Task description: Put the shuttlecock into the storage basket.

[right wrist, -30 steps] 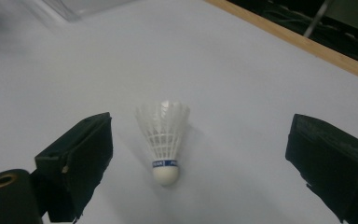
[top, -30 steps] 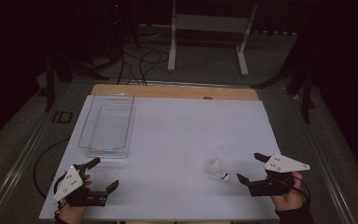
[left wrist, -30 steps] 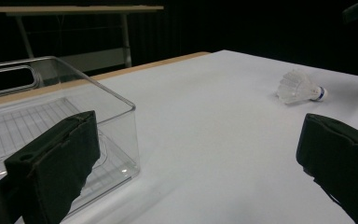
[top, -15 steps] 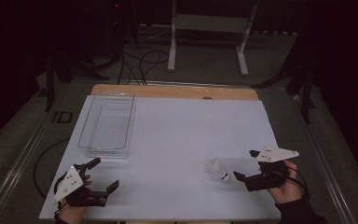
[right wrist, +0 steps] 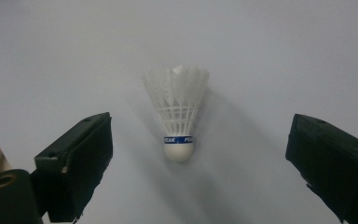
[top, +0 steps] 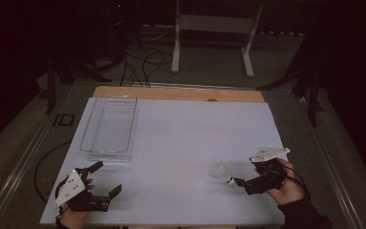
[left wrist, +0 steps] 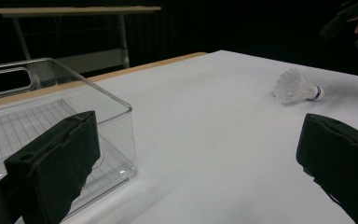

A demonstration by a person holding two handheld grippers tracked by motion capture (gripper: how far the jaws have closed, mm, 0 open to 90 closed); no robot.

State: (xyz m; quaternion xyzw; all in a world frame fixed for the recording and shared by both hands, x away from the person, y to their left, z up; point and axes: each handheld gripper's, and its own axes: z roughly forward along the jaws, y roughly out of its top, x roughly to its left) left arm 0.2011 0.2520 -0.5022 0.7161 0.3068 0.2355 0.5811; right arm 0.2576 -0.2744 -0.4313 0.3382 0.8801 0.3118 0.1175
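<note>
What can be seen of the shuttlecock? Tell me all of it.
The shuttlecock is white, with a rounded white cork head, a blue band with small lettering just above it, and a flared skirt that looks like moulded plastic mesh. It lies on its side on the white table cover, toward the right near edge, head pointing at the right gripper. That gripper's jaws stand open to either side of the head, short of it. Nothing but the cover touches it.
</note>
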